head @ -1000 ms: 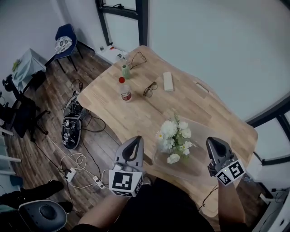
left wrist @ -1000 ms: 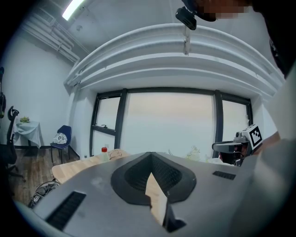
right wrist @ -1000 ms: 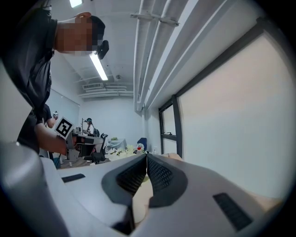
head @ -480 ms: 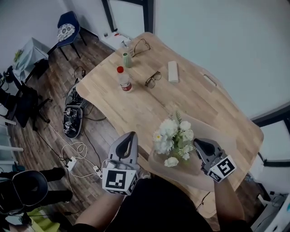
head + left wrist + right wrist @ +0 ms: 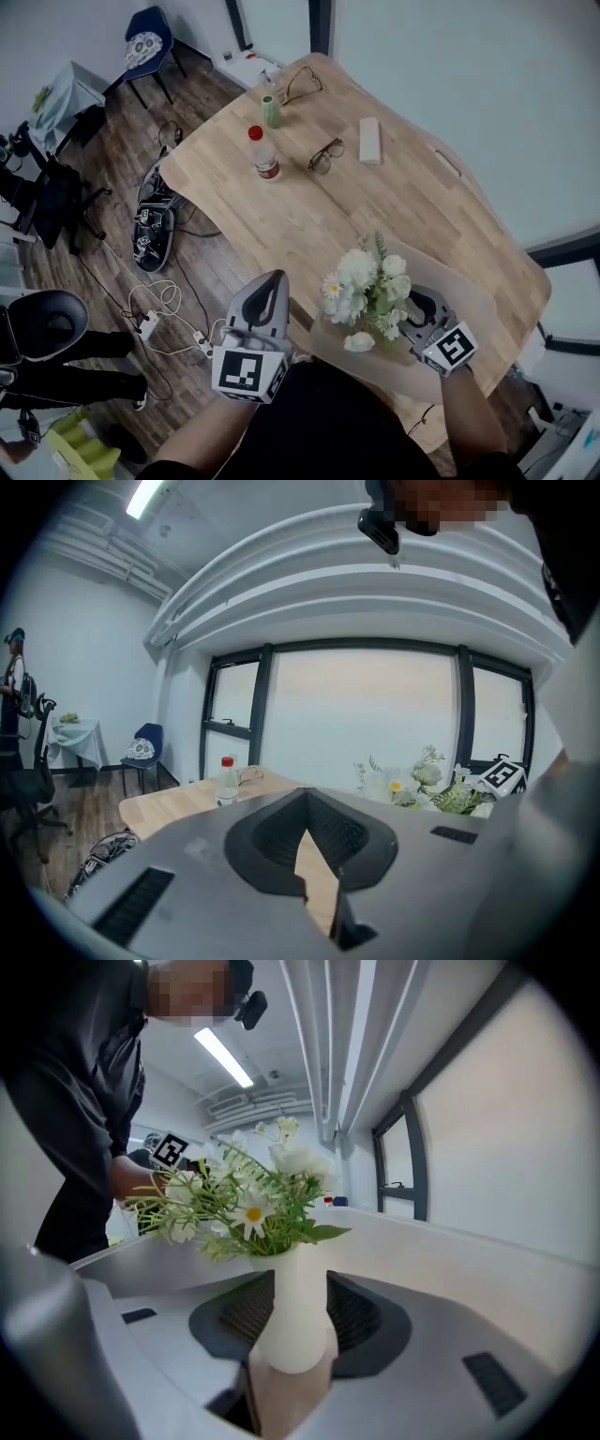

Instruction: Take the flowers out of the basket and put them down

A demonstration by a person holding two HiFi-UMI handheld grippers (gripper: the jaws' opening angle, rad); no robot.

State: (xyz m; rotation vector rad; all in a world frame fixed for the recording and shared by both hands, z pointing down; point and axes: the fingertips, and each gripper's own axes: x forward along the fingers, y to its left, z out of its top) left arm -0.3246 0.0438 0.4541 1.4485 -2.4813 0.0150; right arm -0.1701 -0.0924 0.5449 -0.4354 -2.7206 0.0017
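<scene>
**A:** Head view first. Where are the flowers?
**B:** The flowers [image 5: 366, 286] stand in the pale basket [image 5: 466, 292] at the near edge of the table [image 5: 309, 216]. The left gripper [image 5: 276, 278] is a little apart on one side, and the right gripper [image 5: 411, 298] is just beside them.
**A:** Left gripper view?
**B:** Its jaws are together with nothing in them, and the flowers are off to the right.
**A:** Right gripper view?
**B:** Its jaws have just been opening. They now stand apart on either side of the white vase [image 5: 292, 1321] holding the flowers, not clamped on it.

Table [image 5: 281, 206]: pale wood, matt, fine grain. Vase [image 5: 295, 1288]: white, smooth, faint sheen. Right gripper [image 5: 298, 1321]: grey matt plastic, ribbed dark pads [image 5: 354, 1314]. Floor [image 5: 103, 244]: dark wood planks.
</scene>
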